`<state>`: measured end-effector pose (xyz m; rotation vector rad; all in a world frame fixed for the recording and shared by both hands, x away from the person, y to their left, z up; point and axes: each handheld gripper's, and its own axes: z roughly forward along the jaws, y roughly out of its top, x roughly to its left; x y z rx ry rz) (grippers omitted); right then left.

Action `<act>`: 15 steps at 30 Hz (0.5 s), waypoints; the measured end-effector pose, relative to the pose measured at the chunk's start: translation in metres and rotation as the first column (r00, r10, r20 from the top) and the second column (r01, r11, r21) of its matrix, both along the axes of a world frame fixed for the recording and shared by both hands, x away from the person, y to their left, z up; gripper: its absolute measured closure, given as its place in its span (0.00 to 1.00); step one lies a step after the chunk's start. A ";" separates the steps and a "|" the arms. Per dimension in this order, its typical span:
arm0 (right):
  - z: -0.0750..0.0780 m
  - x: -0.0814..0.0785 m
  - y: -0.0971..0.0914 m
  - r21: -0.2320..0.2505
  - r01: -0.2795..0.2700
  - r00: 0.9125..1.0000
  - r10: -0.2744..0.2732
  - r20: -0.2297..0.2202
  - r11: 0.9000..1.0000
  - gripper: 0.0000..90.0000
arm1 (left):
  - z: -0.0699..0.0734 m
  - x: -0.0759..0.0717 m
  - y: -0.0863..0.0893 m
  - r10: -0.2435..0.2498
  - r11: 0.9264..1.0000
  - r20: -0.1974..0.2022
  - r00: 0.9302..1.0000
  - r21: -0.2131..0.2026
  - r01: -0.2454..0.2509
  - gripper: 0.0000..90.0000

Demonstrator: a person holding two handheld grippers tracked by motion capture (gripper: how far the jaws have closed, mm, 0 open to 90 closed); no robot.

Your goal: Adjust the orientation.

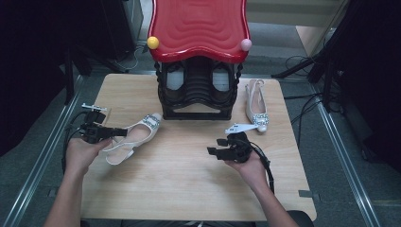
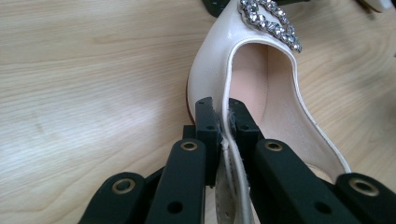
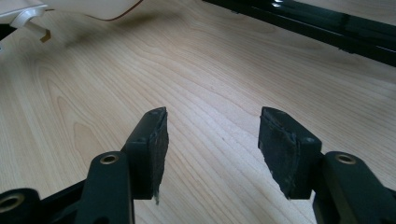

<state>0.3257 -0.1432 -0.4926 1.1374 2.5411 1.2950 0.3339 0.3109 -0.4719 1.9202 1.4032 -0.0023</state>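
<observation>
A light wooden table (image 1: 189, 179) carries a black rack with a wavy red top (image 1: 197, 92), a cream rhinestone-buckled slingback shoe (image 1: 142, 132) at left, and its mate (image 1: 257, 106) at right.

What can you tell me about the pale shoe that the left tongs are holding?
The cream-white glossy slingback shoe looks like patent leather, with a pointed toe, a sparkling rhinestone buckle on top, a pinkish-beige lining and a thin heel strap. It lies on the light wooden table, its toe aimed at the black shoe rack with the red wavy top. The left tongs are shut on its side wall, one pad inside the shoe and one outside.
</observation>
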 end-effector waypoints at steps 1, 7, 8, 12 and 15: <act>0.000 0.000 0.000 -0.001 0.003 1.000 -0.003 0.002 1.000 0.48 | 0.000 -0.001 -0.003 -0.005 1.000 0.001 1.000 -0.006 0.005 0.96; 0.000 0.000 -0.001 -0.005 0.009 1.000 -0.009 0.002 1.000 0.47 | -0.003 -0.003 -0.022 -0.068 0.998 0.005 0.998 -0.005 0.068 0.96; 0.000 0.000 -0.001 -0.006 0.009 1.000 -0.009 0.003 1.000 0.47 | -0.004 -0.002 -0.026 -0.075 0.997 0.005 0.997 -0.008 0.075 0.96; 0.000 0.000 0.000 -0.007 0.007 1.000 -0.007 0.000 1.000 0.47 | -0.007 -0.002 -0.044 -0.115 0.993 0.000 0.993 -0.003 0.115 0.96; -0.001 -0.001 0.000 -0.006 0.009 1.000 -0.009 -0.004 1.000 0.48 | -0.011 -0.001 -0.057 -0.144 0.990 -0.010 0.990 -0.006 0.144 0.96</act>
